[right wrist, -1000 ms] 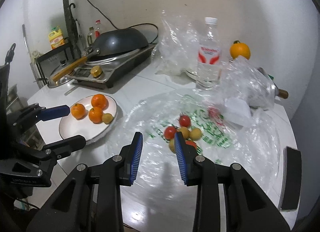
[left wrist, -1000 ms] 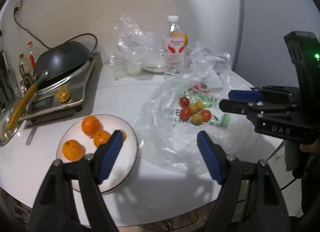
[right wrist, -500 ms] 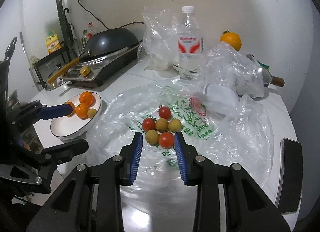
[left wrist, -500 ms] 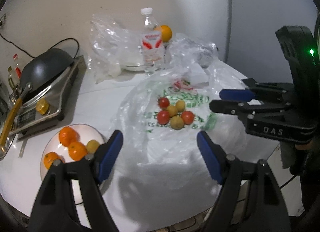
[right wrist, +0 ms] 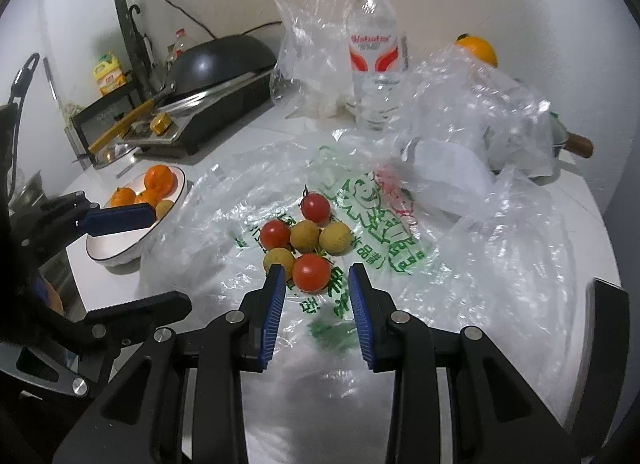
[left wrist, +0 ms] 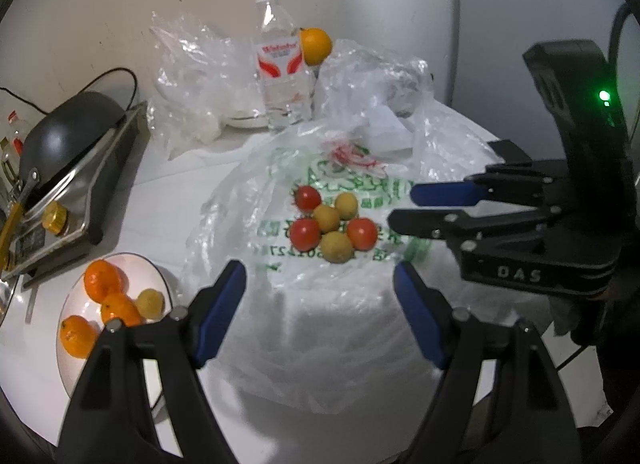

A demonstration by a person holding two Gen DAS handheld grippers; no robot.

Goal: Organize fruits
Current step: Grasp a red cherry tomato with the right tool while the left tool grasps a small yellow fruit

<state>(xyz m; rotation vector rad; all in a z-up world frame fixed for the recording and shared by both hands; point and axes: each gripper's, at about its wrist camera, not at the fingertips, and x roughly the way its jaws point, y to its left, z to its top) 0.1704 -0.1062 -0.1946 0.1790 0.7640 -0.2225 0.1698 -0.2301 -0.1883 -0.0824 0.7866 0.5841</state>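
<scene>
Fruits, red cherry tomatoes (right wrist: 311,272) and tan round longans (right wrist: 335,239), lie clustered on our crinkled clear plastic bag (right wrist: 500,264); our right gripper (right wrist: 316,284), narrowly parted, empty, frames the six-o'clock tomato; our left gripper (left wrist: 320,284) gapes wide, empty.

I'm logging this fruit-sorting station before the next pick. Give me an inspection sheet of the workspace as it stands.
Surface: white table, largely covered by a flattened printed plastic bag.
Job's things: three cherry tomatoes and three yellow-brown round fruits clustered on the bag; white plate holding three tangerines and one yellow-brown fruit.
Clutter: water bottle, crumpled clear bags, an orange behind them.
Grippers: left gripper open, empty; right gripper narrowly open, fingers around the nearest tomato, not pressing it.
Cables: black cord on the wall.
Surroundings: wok on a cooktop, oil bottle.
</scene>
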